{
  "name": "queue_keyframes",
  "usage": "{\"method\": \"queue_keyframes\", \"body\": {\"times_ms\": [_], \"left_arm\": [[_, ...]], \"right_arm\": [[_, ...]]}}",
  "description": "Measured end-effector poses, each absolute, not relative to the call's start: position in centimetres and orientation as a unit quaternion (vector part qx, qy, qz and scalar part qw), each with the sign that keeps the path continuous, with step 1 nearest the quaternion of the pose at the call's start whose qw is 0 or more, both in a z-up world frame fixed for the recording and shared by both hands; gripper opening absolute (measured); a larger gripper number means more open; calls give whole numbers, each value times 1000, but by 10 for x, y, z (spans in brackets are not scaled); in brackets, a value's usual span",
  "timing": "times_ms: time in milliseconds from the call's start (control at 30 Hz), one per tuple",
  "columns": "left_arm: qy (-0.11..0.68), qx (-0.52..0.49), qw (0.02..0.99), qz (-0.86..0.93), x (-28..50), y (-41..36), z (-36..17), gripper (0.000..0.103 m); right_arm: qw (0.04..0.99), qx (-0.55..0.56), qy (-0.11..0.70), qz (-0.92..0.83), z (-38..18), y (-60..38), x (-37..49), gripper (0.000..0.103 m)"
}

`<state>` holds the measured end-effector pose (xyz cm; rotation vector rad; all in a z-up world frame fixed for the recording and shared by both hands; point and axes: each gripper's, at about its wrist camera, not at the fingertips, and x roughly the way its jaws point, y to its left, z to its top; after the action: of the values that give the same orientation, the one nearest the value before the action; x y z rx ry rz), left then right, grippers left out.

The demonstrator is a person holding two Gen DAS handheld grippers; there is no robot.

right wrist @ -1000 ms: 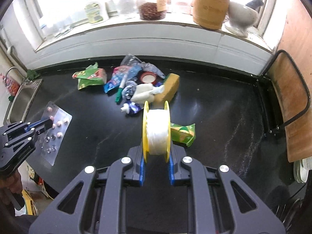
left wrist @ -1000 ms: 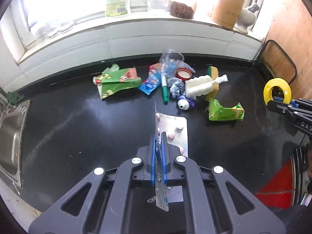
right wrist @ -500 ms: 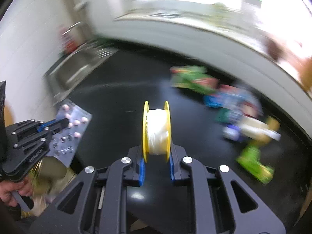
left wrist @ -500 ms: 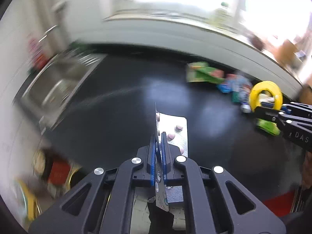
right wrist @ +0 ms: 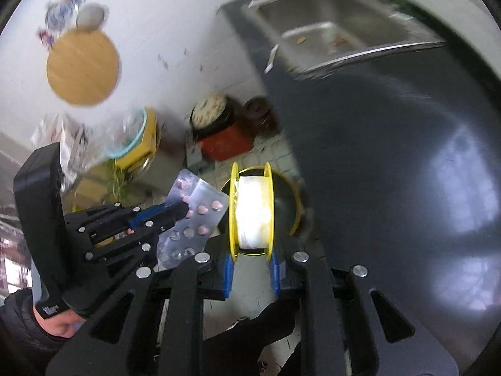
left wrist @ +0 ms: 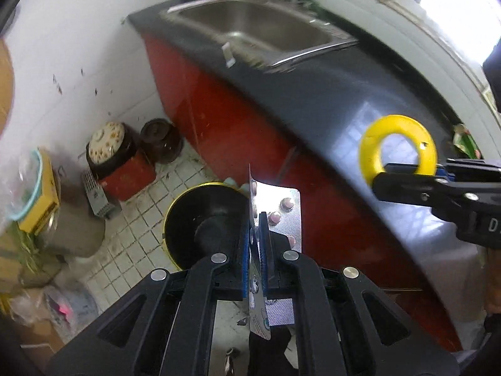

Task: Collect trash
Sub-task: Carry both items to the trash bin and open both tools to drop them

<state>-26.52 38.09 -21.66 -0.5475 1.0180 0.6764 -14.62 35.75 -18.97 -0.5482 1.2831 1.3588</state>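
Gripping blister pack [left wrist: 283,216] in left claw [left wrist: 257,219] | right claw [right wrist: 250,253] clamps yellow spool [right wrist: 252,213] | both above bin [left wrist: 200,222]

Each tool [left wrist: 257,219] is matte black plastic with silver screws behind blue-lined fingers [right wrist: 228,269]; a dark padded sleeve [right wrist: 18,322] sits behind the left tool's [right wrist: 184,208] handle.

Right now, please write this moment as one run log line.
left gripper: shut on blister pack | right gripper: shut on yellow spool | both above bin
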Motion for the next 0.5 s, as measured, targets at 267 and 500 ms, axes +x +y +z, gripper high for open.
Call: {"method": "queue_keyframes", "body": {"times_ms": [267, 500], "left_arm": [[471, -289, 765, 331, -290, 420, -295, 5], [471, -312, 755, 333, -294, 434, -325, 14]], "right_arm": [[528, -289, 564, 565, -256, 423, -167, 19], [521, -312, 561, 563, -277, 442, -167, 29]]}}
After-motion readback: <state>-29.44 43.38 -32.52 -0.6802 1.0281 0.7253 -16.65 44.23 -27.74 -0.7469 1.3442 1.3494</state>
